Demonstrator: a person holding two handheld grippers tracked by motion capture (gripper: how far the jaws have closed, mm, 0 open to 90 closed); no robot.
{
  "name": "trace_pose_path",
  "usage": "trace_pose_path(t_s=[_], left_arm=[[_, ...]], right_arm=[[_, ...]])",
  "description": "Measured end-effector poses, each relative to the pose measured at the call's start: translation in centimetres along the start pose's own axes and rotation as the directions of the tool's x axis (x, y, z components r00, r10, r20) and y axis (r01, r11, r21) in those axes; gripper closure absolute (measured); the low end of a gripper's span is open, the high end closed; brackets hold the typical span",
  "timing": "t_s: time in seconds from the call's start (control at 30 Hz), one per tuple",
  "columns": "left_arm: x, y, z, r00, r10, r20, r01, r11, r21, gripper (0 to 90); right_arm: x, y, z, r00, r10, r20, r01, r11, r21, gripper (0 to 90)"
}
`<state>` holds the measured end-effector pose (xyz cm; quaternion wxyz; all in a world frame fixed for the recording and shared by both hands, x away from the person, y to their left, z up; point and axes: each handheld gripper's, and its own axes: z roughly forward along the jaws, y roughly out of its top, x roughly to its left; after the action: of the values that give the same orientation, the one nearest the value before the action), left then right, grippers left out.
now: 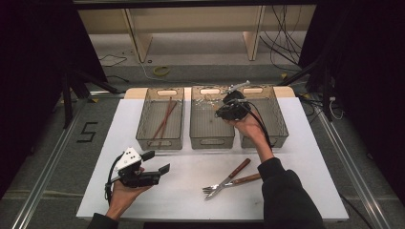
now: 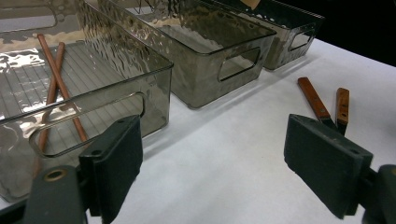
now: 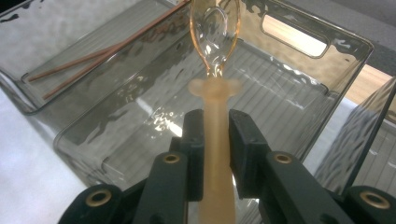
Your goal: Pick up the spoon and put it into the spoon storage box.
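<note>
Above the middle bin (image 3: 327,93), the right gripper (image 3: 215,135) pinches a translucent spoon (image 3: 215,56), blurry from overhead; at 7 o'clock the left gripper (image 2: 212,149) gapes.

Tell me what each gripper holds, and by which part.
The right gripper holds a clear amber spoon by its handle, over the middle bin. The left gripper is open and holds nothing.

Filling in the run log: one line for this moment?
right tool: shut on spoon, over middle bin | left tool: open, idle | forks: on table
</note>
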<state>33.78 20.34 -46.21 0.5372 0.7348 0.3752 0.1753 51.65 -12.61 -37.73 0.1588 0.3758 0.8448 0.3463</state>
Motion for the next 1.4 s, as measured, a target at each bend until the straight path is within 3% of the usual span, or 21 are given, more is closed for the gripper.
trace_pose_path(t_s=[0.5, 1.1, 1.4], left_arm=[[0.0, -0.1, 0.2, 1.0000, 0.002, 0.000, -0.002, 1.0000, 0.009, 18.9], [0.0, -0.1, 0.2, 1.0000, -0.001, 0.001, 0.001, 1.0000, 0.005, 18.8], [0.0, -0.1, 0.2, 1.0000, 0.002, 0.001, -0.002, 1.0000, 0.007, 18.8]], right_arm=[[0.7, 0.4, 2.4, 1.0000, 0.002, -0.008, -0.001, 0.999, 0.044, 77.4], [0.7, 0.6, 4.1, 0.9998, 0.021, -0.006, -0.021, 0.997, 0.076, 77.3], [1.1, 0.4, 4.8, 0.9990, 0.032, -0.032, -0.029, 0.994, 0.102, 74.2]])
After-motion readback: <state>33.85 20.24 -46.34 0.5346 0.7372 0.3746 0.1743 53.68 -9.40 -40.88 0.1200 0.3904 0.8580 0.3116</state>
